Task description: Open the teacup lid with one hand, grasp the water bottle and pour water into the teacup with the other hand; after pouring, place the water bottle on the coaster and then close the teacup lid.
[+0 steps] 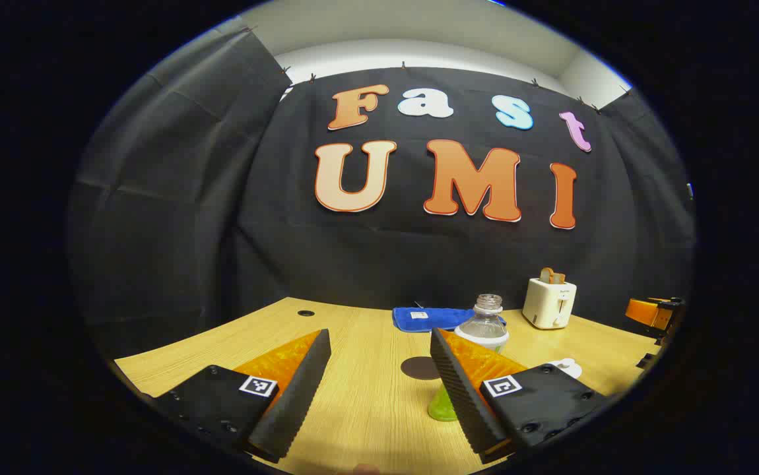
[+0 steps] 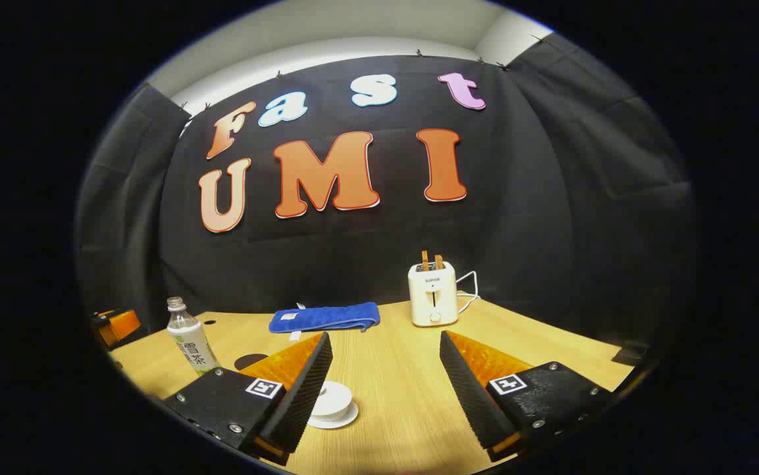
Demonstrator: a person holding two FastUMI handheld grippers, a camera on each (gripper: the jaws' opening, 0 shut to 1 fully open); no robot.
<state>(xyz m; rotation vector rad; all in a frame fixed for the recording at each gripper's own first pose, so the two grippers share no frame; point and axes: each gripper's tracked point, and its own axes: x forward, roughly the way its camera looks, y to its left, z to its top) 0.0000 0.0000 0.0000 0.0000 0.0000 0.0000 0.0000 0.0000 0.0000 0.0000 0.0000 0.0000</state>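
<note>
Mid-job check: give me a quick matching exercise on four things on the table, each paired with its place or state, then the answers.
Things:
1. water bottle
2. teacup
3. toaster
4. blue cloth

Places or states:
A. lies flat near the back wall
B. uncapped, upright, on the left in the right gripper view
C. lid still on, just ahead of the right gripper
D. has slices sticking out of its top

Pairs: 1-B, 2-C, 3-D, 4-A

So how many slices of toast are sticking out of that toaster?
2. In the right gripper view both slices stand side by side in the slots of the white toaster, at the table's far edge, right of the blue cloth. Any deeper inside would be hidden.
</note>
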